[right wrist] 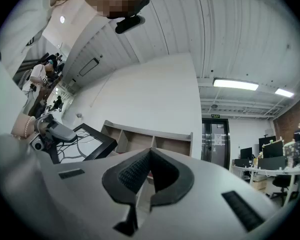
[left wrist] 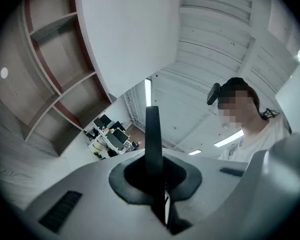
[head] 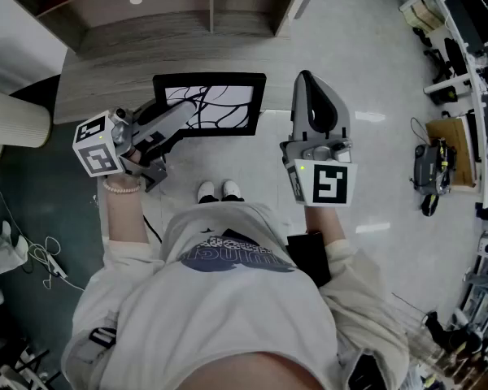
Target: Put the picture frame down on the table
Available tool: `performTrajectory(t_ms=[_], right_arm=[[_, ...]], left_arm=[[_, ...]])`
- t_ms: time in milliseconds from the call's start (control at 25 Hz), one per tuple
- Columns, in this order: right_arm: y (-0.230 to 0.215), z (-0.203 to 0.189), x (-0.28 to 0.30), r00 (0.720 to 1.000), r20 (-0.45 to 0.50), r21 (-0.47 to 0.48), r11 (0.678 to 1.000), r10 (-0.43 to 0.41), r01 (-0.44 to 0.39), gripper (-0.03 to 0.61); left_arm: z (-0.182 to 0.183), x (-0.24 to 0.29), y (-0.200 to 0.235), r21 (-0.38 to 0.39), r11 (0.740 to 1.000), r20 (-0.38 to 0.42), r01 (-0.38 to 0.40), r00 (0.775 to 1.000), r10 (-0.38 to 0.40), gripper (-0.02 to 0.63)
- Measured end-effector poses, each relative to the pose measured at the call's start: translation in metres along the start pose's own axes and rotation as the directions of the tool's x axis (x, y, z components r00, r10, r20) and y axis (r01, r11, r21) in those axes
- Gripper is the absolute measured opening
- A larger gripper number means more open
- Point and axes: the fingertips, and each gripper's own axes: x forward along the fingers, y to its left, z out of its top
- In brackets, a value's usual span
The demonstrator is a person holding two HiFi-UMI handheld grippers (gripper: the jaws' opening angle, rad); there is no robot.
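The picture frame, black-edged with a white picture of dark branching lines, hangs tilted above the grey wooden table. My left gripper is shut on its left lower part. In the left gripper view the frame shows edge-on as a thin black strip clamped between the jaws of the left gripper. My right gripper points away to the right of the frame, apart from it, shut with nothing in it. From the right gripper view, the frame and left gripper sit at the left.
An open shelf unit stands behind the table. A pale round object is at the left, with cables on the floor below it. Desks with equipment and a cardboard box line the right side.
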Motion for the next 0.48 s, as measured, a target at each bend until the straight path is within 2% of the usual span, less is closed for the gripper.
performTrajectory(t_ms=[480], right_arm=[[0.0,0.0,-0.0003,1.0,-0.017,-0.019,1.0,0.001,-0.002,-0.003]], left_arm=[[0.0024,0.0006,-0.0011,-0.01,1.0,0.013,-0.005,1.0,0.006,0.017]])
